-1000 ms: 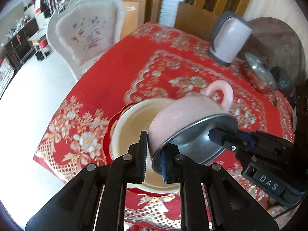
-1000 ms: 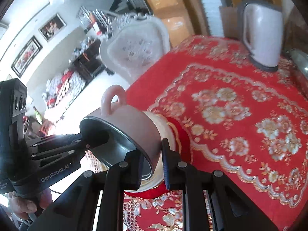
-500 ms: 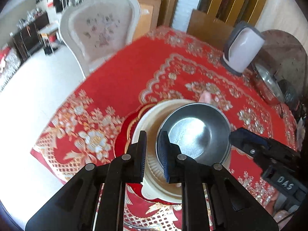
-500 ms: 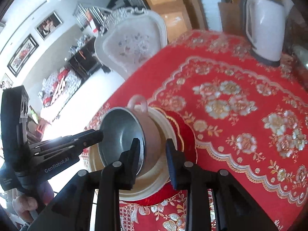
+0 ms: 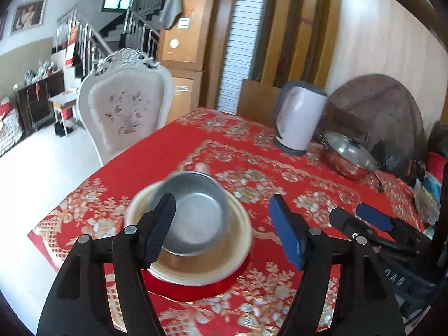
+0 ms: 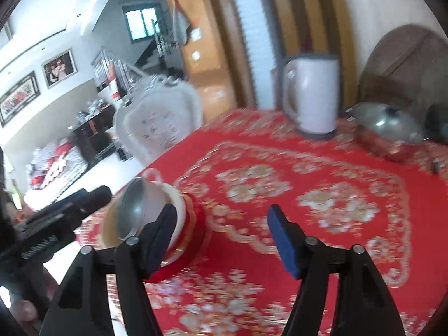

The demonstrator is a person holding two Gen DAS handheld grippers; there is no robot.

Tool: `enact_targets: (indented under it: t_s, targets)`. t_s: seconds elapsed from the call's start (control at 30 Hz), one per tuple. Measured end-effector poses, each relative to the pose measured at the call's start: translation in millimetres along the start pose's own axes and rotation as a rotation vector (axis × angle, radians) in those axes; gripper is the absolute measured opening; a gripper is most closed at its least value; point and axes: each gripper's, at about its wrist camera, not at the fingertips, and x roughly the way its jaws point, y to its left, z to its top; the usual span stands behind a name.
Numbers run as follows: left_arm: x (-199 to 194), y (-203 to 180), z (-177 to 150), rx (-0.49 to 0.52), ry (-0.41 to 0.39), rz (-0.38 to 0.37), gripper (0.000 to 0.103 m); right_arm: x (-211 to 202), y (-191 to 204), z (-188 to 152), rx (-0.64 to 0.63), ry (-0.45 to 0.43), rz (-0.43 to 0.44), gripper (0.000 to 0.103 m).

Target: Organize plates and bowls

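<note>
A pink bowl with a steel inside [image 5: 196,218] sits nested in a cream bowl [image 5: 235,254], which rests on a red plate [image 5: 196,289] on the red floral tablecloth. The stack also shows in the right wrist view: steel-lined bowl [image 6: 134,210], cream bowl [image 6: 179,210], red plate [image 6: 196,238]. My left gripper [image 5: 224,229] is open and empty, just above and behind the stack. My right gripper [image 6: 221,238] is open and empty, to the right of the stack. The right gripper's fingers [image 5: 372,218] show in the left wrist view.
A white electric kettle [image 5: 298,120] and a lidded steel pot [image 5: 347,156] stand at the table's far side. A round wooden board [image 5: 378,106] leans on the wall. A white upholstered chair [image 5: 126,112] stands past the table's left edge.
Both grippers were shut on the pink bowl's rim and lowered it into the cream bowl. Both have let go, opened wide and pulled back and up.
</note>
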Motion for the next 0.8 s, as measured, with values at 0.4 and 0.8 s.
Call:
enact_targets:
  t_s: [0.4,0.8]
  targets:
    - [30.1,-61.4,-38.1,0.130,0.051,-0.004,0.070,-7.2,-48.8,-46.9,0.085,-0.010,-0.183,0.073]
    - [31.9,-59.8,-49.2,0.129,0.098,-0.094,0.070,-13.7,-67.3,-52.6,0.136,-0.014,-0.172,0.073]
